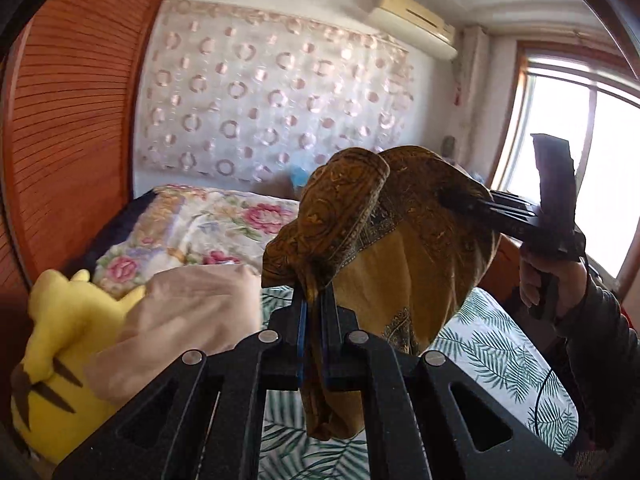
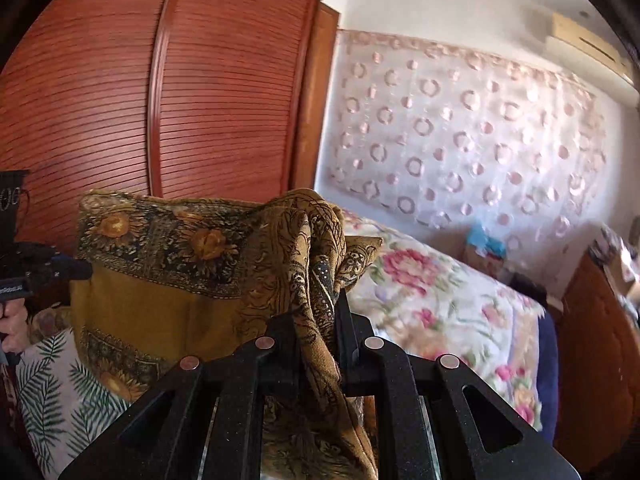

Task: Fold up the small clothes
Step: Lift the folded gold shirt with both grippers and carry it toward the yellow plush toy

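- Plainly, the mustard scarf (image 1: 416,248) hangs in the air between the two grippers, above the leaf-print sheet (image 1: 492,344) of the bed and touching neither it nor the flowered quilt (image 1: 200,224) behind.
- Its bordered top edge, with the sunflower band, runs as the long axis from one gripper to the other; in the right wrist view that edge stretches from the far left across to the bunch at the near jaws, sagging slightly in the middle.
- From that edge the cloth drops in a loose curtain, its lower part doubled and gathered, not yet flat.
- The left gripper (image 1: 314,296) has its jaws drawn almost together on a twisted corner of the scarf, which spills over and below the fingertips.
- The right gripper (image 2: 320,312) likewise stands narrow, clamped on a thick gathered corner; in the left wrist view its fingers (image 1: 472,204) bite into the cloth's far upper side, with the person's hand (image 1: 552,284) on the handle.
- Neither hand is nearer than the other: each holds one end of the same edge, so the coming move, as I judge it, turns on keeping that edge taut and level while the hanging part is laid onto the sheet.
- A yellow plush toy (image 1: 60,344) and a pinkish cloth (image 1: 180,312) lie on the bed's left side, close enough to crowd the landing spot.
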